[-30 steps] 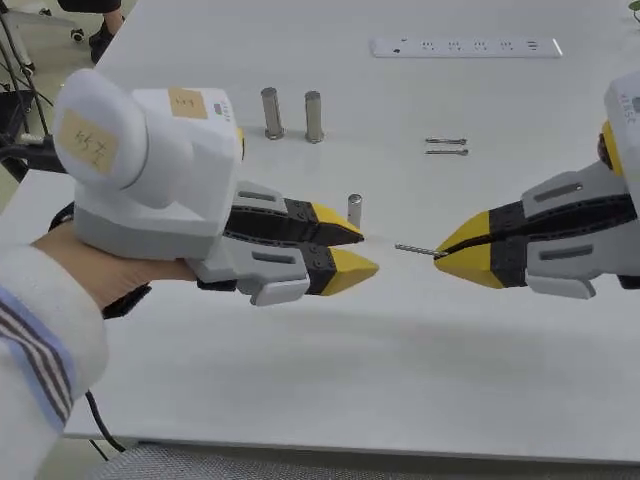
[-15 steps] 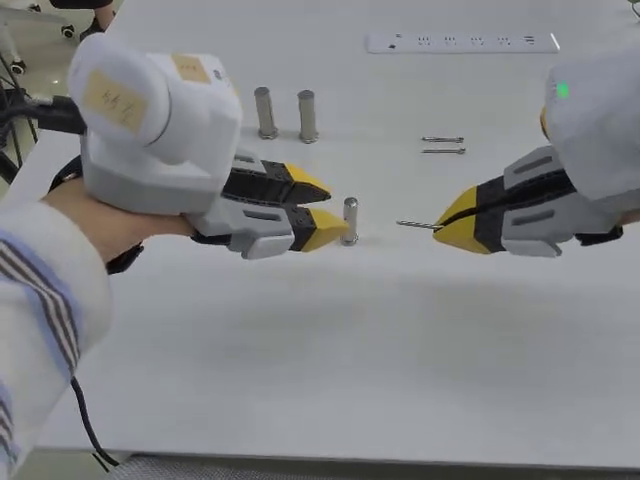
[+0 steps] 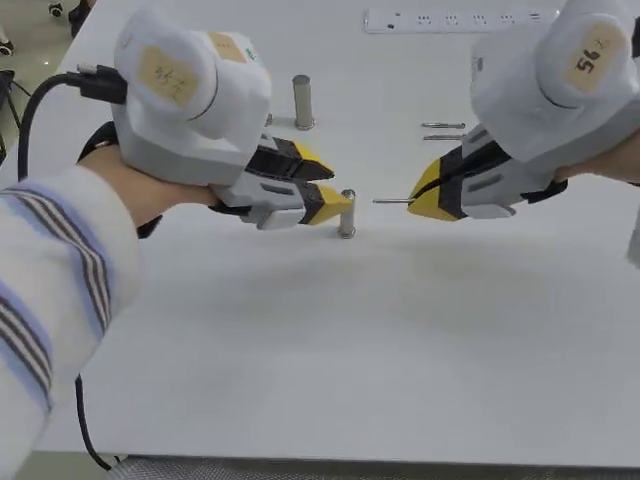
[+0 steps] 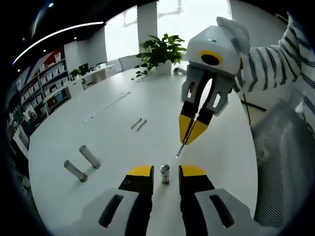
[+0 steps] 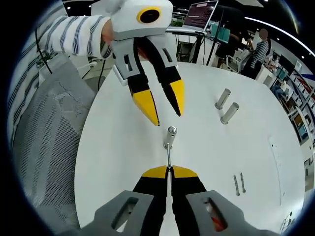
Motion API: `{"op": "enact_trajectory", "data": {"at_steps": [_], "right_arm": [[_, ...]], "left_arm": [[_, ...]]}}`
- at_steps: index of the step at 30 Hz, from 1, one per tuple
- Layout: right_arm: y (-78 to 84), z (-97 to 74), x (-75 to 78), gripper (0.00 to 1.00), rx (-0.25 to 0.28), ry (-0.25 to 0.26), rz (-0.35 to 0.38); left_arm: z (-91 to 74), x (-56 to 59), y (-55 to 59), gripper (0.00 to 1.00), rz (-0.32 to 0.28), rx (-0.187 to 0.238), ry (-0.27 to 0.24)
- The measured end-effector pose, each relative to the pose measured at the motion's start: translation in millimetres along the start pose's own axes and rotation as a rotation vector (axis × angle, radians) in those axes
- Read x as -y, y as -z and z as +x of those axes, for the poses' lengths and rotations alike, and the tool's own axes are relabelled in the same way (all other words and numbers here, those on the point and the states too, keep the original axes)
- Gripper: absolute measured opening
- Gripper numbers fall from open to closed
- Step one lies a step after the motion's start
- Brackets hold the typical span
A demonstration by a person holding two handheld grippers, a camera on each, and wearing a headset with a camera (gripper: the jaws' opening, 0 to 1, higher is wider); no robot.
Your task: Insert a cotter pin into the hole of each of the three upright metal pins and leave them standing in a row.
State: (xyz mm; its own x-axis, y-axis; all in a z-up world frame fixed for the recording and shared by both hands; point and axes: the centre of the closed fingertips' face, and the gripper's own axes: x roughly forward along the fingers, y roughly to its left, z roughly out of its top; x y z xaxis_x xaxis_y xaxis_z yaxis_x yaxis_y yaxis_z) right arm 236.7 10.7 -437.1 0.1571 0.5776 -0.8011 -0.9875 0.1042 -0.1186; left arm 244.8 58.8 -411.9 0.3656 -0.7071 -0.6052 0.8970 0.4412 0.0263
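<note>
A short upright metal pin (image 3: 347,213) stands on the white table (image 3: 320,340), right at the tips of my open left gripper (image 3: 334,187). In the left gripper view the pin (image 4: 165,173) sits between the spread yellow fingertips (image 4: 141,171) without touching them. My right gripper (image 3: 421,203) is shut on a thin cotter pin (image 3: 390,201) that points level at the pin's top, a short gap away. In the right gripper view the cotter pin (image 5: 168,155) reaches nearly to the metal pin (image 5: 171,132). Two more metal pins (image 4: 89,156) (image 4: 75,170) stand farther back.
Two spare cotter pins (image 3: 443,131) lie side by side behind the right gripper. A white power strip (image 3: 450,18) lies along the far edge. A black cable (image 3: 40,100) trails from the left gripper. Chairs and people are in the room beyond.
My left gripper has moved forward until its open jaws flank the near metal pin. The right gripper has carried the cotter pin left, closer to that pin's top.
</note>
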Motion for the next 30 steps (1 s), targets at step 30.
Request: {"op": "enact_trajectory", "data": {"at_steps": [30], "right_arm": [[-14.6, 16.5, 4.6, 0.0, 0.024, -0.056, -0.017]], "left_arm": [[19.7, -1.7, 12.2, 0.05, 0.107, -0.086, 0.035]]}}
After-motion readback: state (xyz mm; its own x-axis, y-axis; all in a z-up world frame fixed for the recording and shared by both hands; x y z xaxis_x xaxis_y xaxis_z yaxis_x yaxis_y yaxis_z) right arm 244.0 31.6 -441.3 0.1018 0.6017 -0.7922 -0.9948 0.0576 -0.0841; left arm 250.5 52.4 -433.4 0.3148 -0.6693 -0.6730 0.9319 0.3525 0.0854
